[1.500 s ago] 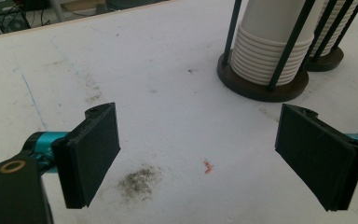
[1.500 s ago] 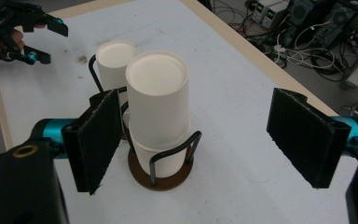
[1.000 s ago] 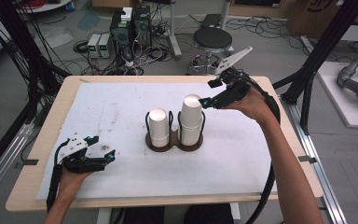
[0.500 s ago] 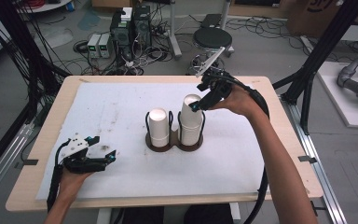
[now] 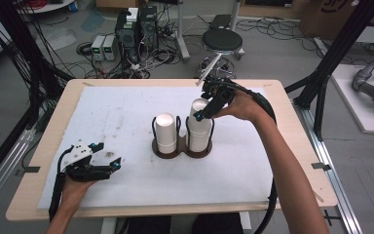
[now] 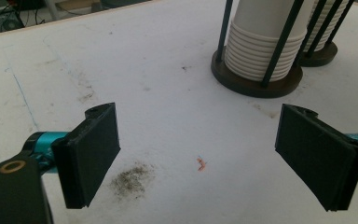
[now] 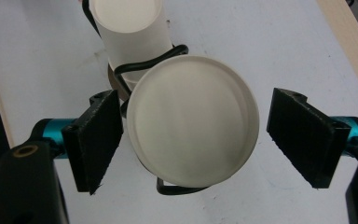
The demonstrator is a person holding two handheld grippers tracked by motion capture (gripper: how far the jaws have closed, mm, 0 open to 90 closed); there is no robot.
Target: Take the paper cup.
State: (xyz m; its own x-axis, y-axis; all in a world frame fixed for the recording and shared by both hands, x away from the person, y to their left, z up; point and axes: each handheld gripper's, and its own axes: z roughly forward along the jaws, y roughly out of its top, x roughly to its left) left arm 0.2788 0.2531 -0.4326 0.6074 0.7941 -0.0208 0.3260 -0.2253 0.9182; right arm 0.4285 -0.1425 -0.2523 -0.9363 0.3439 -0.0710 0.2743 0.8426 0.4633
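Cup stack (image 5: 200, 127) on the right side of a dark twin holder (image 5: 181, 148), near table (image 5: 292, 146) centre; upside-down white cups, bottoms up. Second cup stack (image 5: 165, 133) sits in the holder's left ring, just beside the first. Both upright inside thin black wire posts.

Right tongs (image 5: 202, 115) w/ hand (image 5: 243, 106) come in from the far right side, angled down over the top of the right stack. In right gripper view the stack's round top (image 7: 191, 119) lies between the two black pads (image 7: 98, 142), which stand apart: left pad right at the rim, contact not clear; right pad has a visible gap. Not clamped, tongs apart around the cup top. Other stack (image 7: 130, 32) shows beyond, wire loop of holder (image 7: 142, 65) between them.

Left tongs (image 5: 108, 165) w/ hand (image 5: 75, 187) low at the near left of the table, well apart from the holder, lying about level and pointing right toward it. Left gripper view: pads (image 6: 91, 154) apart, nothing between, just white table cover (image 6: 121, 70) w/ a dark smudge (image 6: 130, 179) and a small orange fleck (image 6: 201, 163). Nearer stack (image 6: 261, 42) and round dark base (image 6: 256, 81) ahead at upper right; farther stack (image 6: 324, 28) partly cut off behind.

Bg: stool (image 5: 228, 41), pc boxes (image 5: 139, 27), cables on floor.
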